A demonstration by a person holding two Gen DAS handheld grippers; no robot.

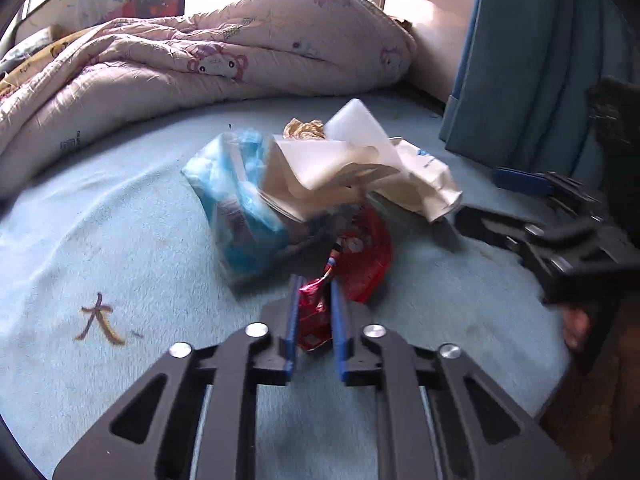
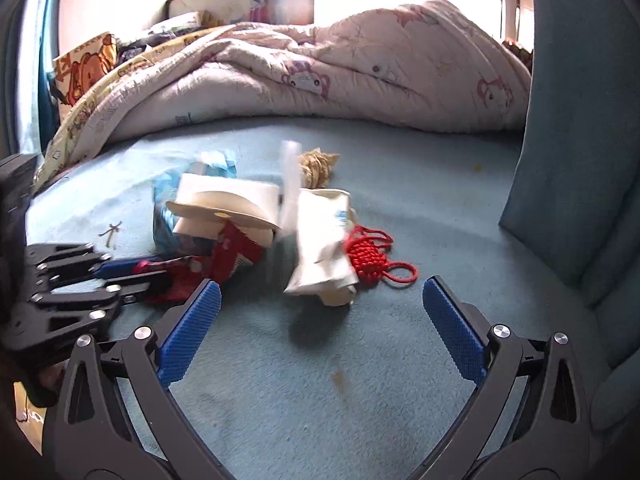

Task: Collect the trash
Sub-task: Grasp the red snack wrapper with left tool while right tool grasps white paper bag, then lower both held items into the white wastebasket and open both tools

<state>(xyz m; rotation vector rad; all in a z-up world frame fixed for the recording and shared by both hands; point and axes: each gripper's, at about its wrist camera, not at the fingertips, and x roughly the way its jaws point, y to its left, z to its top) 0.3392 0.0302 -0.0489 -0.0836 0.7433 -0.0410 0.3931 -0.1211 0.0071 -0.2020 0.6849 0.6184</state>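
A heap of trash lies on the light blue bed sheet [image 1: 100,240]. It holds a blue plastic bag [image 1: 236,208], white folded card [image 1: 332,168], a white paper bag [image 1: 424,176], crumpled brown paper [image 1: 304,128] and a red snack wrapper [image 1: 360,256]. My left gripper [image 1: 315,284] is shut on the near end of the red wrapper. From the right wrist view, the left gripper [image 2: 160,274] holds the red wrapper [image 2: 236,252]. My right gripper [image 2: 320,286] stands wide open just short of the white paper bag [image 2: 320,240], touching nothing. A red knotted cord [image 2: 368,260] lies beside that bag.
A bunched pink quilt [image 1: 240,52] fills the far side of the bed. A blue curtain [image 1: 540,72] hangs at the right, seen also as the blue curtain [image 2: 580,140]. A cartoon-print pillow [image 2: 80,68] sits at the back left. Bare sheet [image 2: 300,380] lies in front of the heap.
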